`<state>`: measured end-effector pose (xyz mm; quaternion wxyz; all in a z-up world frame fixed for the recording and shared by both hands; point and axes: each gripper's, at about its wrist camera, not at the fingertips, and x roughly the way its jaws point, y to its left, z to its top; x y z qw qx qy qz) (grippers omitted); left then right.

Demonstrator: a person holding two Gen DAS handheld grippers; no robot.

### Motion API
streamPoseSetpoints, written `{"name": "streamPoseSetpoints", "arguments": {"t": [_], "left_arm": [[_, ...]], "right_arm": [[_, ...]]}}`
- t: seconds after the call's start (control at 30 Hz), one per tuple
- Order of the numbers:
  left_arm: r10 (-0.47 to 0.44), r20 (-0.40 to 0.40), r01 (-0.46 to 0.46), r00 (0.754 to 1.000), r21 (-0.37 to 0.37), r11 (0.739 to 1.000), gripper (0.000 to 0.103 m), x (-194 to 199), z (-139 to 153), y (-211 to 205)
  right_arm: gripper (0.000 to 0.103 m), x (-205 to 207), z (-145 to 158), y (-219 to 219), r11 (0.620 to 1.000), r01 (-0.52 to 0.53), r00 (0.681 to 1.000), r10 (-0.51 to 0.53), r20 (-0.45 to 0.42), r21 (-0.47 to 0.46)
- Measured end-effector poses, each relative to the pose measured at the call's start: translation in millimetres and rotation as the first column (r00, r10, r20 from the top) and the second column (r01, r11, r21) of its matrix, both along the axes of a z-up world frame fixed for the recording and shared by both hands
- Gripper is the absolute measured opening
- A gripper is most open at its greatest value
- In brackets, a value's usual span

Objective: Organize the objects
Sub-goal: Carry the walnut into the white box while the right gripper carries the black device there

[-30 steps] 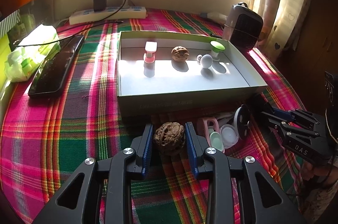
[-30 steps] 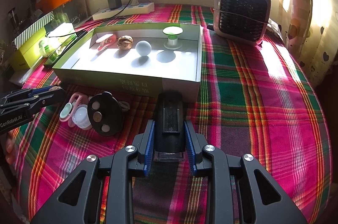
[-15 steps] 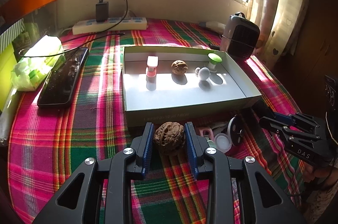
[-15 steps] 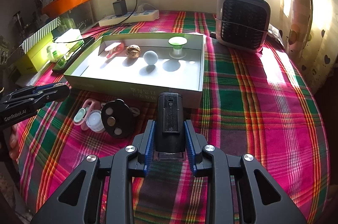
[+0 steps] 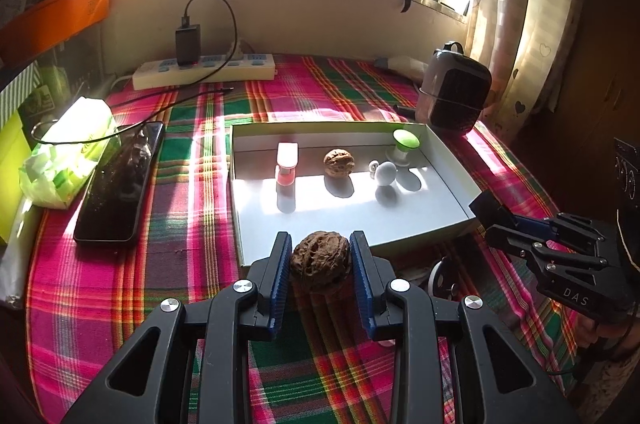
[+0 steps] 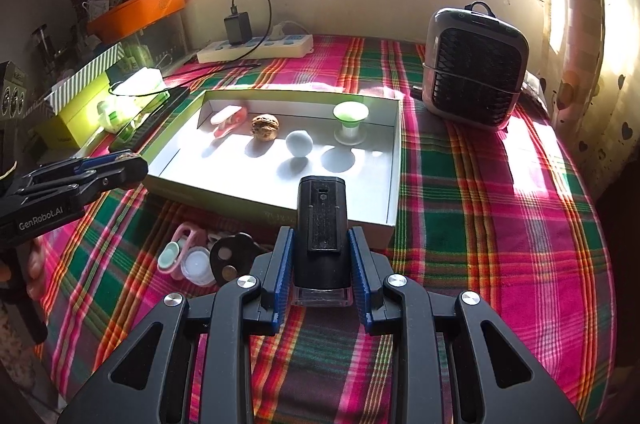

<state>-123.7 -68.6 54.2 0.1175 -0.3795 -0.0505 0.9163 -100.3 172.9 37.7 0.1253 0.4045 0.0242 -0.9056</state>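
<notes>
**Two loaded grippers before a four-item tray**

At lower centre of each wrist view, one gripper pinches one object: the left gripper (image 5: pixel 320 266) a wrinkled brown walnut (image 5: pixel 320 266), the right gripper (image 6: pixel 321 266) a black rectangular plastic device (image 6: pixel 322 224). At mid-frame, the shallow white cardboard tray (image 5: pixel 436 234) holds four items: pink-and-white clip (image 5: pixel 286 163), second walnut (image 5: pixel 339 162), white ball (image 5: pixel 385 173), green-topped white stand (image 5: pixel 404 145).
</notes>
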Motion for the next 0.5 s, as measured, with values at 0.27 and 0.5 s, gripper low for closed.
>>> {"name": "streamPoseSetpoints", "arguments": {"t": [0.27,0.5], "left_arm": [[0.019,0.011,-0.019,1.0,0.003,1.0,0.028,-18.2,-1.6,-4.4],[0.016,0.012,-0.016,1.0,-0.018,1.0,0.028,-37.6,-2.6,-1.8]], "right_arm": [[0.029,-19.5,1.5,-3.3,1.0,0.003,1.0,-0.003,0.003,0.014],[0.029,-42.5,-0.2,-6.5,1.0,0.016,1.0,-0.016,0.013,0.017]]}}
